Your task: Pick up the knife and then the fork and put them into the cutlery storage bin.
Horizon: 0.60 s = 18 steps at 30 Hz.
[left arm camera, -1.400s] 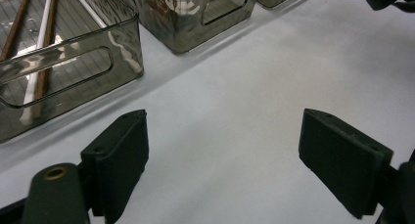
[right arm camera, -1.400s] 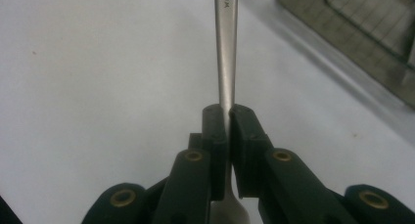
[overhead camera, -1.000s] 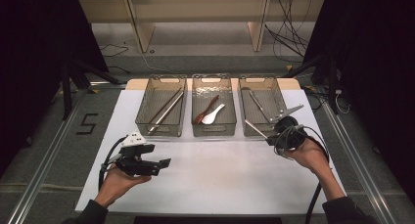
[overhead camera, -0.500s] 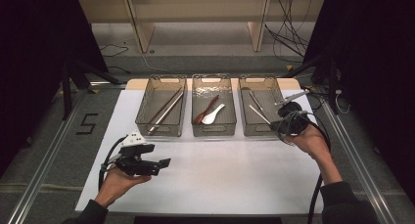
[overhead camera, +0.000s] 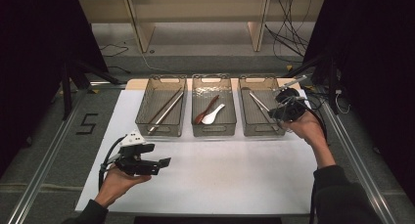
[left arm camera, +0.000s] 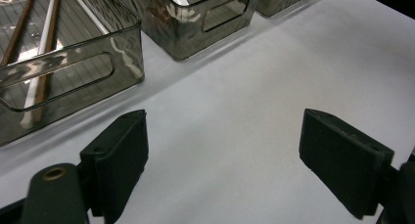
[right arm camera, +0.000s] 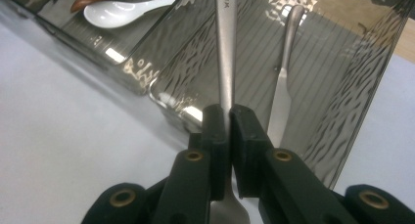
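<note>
My right gripper (overhead camera: 280, 110) hovers at the front right corner of the right-hand grey bin (overhead camera: 243, 117). In the right gripper view its jaws (right arm camera: 229, 117) are shut on the thin shaft of a silver metal utensil (right arm camera: 225, 48) that runs forward over that bin. A silver knife (right arm camera: 282, 94) lies on the bin's floor. My left gripper (overhead camera: 164, 162) rests low over the white mat at the front left, held on its side. Its jaws (left arm camera: 222, 160) stand wide open with nothing between them.
Three grey bins stand in a row at the back of the white mat (overhead camera: 230, 170). The left bin (overhead camera: 147, 120) holds chopsticks (overhead camera: 164, 109). The middle bin (overhead camera: 213, 128) holds a brown spoon (overhead camera: 205, 110) and a white spoon (overhead camera: 212, 116). Metal rails run along both sides of the table.
My right hand has carried the metal utensil away from me and slightly up, from the mat in front of the right bin to that bin's corner. The left hand has stayed put.
</note>
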### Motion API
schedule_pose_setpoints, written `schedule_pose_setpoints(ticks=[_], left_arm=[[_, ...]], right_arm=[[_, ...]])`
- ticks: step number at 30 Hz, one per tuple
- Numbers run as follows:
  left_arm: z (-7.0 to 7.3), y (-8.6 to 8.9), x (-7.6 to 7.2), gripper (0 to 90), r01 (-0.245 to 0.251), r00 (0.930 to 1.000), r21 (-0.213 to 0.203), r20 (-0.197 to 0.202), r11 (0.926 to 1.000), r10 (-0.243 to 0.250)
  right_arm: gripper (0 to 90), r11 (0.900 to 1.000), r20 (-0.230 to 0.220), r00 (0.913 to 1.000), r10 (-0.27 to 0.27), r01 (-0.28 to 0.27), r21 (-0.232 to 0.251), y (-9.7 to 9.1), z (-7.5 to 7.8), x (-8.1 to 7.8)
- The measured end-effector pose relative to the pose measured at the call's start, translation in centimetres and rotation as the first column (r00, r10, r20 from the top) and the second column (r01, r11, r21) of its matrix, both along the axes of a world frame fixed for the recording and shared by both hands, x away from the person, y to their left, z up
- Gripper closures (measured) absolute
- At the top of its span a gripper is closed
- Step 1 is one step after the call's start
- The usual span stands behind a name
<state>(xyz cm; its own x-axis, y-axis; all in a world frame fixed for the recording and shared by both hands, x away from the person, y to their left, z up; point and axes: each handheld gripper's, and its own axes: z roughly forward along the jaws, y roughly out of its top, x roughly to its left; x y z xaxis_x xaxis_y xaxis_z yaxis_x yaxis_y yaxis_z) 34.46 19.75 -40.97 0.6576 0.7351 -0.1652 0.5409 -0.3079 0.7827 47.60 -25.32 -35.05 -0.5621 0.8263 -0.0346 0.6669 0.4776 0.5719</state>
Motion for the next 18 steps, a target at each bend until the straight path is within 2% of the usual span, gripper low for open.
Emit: schedule_pose_setpoints(ticks=[6,18], left_arm=[[0.0,0.0,0.0,17.6,0.000,1.0000,0.001,0.003,1.0000,0.000],[0.2,0.1,-0.1,17.0,0.006,0.9996,-0.023,0.026,0.9997,-0.006]], right_arm=[[85.7,0.9999,-0.009,0.9999,-0.012,0.012,-0.012,0.5,0.3,1.8],[85.6,0.9974,-0.030,0.9970,-0.071,0.070,-0.019,0.8,-0.3,4.9]])
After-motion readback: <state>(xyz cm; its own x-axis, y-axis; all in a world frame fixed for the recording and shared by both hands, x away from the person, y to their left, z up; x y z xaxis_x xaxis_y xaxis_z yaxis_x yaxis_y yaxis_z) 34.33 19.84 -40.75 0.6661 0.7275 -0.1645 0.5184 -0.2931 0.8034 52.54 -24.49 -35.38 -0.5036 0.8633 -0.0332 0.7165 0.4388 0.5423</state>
